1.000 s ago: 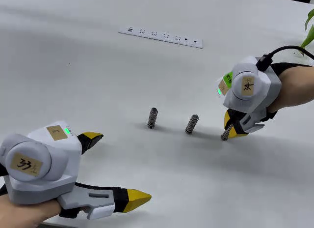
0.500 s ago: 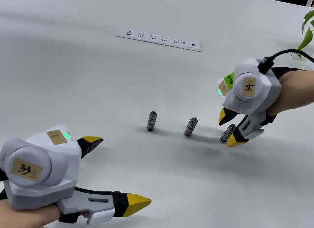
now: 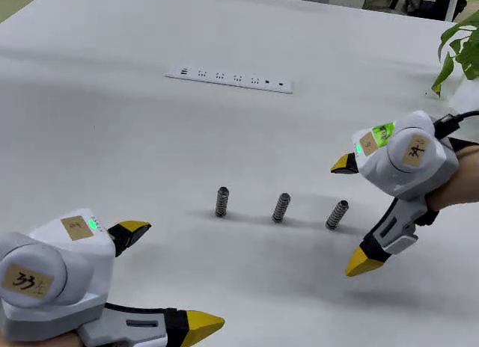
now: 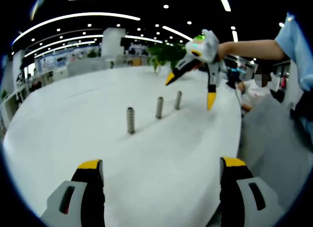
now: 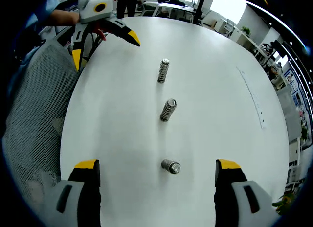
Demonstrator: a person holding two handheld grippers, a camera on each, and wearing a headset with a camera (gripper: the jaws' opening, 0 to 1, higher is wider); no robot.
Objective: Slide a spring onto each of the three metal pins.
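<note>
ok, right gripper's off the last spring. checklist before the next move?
1. Spring on every pin: left spring, middle spring and right spring are in place: ok.
2. Right gripper open, empty, clear of the right spring: ok.
3. Left gripper open, empty, apart from the row: ok.
4. Springs seated down to the table: cannot tell.
5. Pins upright: the middle spring and right spring lean in the head view, which may be perspective: cannot tell.
</note>
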